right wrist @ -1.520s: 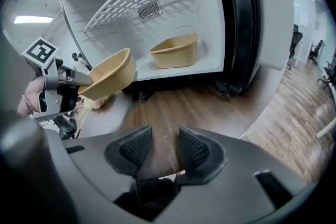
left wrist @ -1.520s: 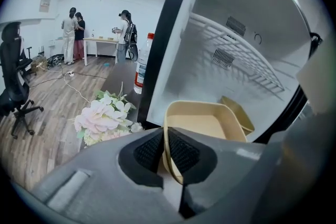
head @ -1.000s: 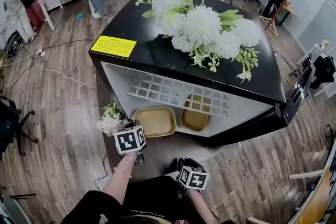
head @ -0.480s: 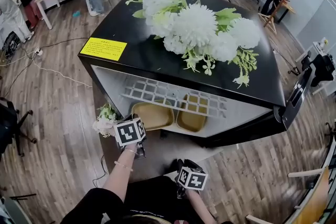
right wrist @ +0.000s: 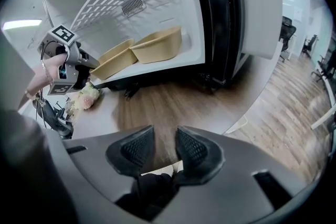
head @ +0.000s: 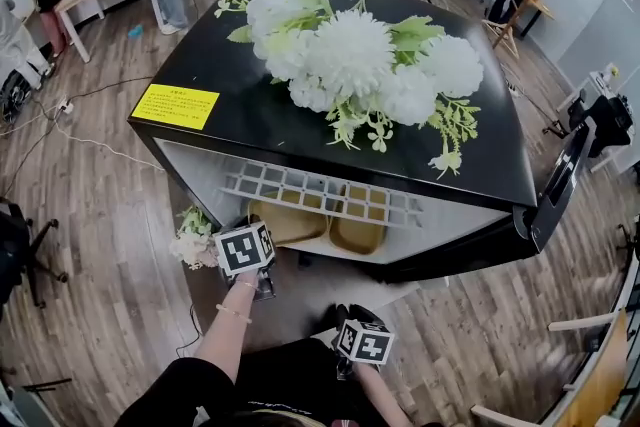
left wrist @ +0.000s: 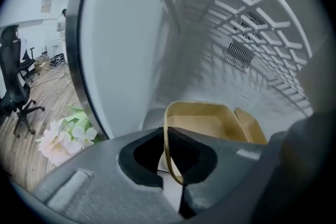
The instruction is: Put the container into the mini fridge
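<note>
The tan, thin-walled container [left wrist: 202, 123] lies low inside the mini fridge [head: 250, 115], under the white grid shelf [head: 320, 190] with open headroom above it, and just beside a second tan tub [head: 360, 230]. The left gripper [left wrist: 167, 150] pinches its rounded near rim between nearly closed dark pads. The right gripper [right wrist: 164, 147] hangs back over the wood floor [right wrist: 173, 102], its ribbed jaws apart and empty.

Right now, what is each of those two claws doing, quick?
Left gripper: closed on the rim of a tan container.
Right gripper: open, nothing between its jaws.
</note>
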`<state>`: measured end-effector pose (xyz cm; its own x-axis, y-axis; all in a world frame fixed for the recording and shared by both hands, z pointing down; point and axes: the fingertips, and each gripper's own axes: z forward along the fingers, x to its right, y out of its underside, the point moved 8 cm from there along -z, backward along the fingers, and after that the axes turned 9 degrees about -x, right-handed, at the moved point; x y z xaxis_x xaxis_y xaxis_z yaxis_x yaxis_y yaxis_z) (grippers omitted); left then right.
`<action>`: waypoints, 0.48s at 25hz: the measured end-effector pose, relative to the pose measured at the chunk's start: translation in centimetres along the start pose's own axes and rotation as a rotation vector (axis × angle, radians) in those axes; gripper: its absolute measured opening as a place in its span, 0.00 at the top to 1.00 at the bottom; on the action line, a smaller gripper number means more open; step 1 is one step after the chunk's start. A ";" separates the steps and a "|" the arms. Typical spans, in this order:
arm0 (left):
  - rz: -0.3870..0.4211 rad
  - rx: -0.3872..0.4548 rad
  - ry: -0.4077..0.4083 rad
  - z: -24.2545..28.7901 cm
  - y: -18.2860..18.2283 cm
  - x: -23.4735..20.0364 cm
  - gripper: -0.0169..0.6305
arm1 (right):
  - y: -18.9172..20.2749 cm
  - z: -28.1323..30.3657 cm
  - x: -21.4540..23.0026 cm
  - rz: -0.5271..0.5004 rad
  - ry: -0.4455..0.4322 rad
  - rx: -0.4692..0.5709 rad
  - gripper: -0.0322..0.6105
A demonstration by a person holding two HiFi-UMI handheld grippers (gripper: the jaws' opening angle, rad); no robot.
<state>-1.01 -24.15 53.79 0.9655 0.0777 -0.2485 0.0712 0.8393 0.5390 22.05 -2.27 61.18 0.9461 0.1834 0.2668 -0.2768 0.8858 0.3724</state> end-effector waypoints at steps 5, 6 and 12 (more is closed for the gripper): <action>0.026 0.002 -0.014 0.4 -0.8 0.3 0.94 | -0.4 -0.1 -0.3 -0.011 -0.009 0.017 0.73; 0.026 0.001 -0.015 0.5 -0.8 0.4 0.94 | -0.4 0.0 -0.5 -0.015 -0.013 0.021 0.73; 0.010 0.004 -0.027 1.1 -0.8 0.6 0.94 | -0.5 0.1 -1.6 -0.054 -0.039 0.024 0.73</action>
<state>-0.24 -25.33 54.08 0.9725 0.0716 -0.2217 0.0626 0.8365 0.5444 20.60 -3.03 60.69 0.9528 0.1182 0.2798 -0.2295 0.8836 0.4082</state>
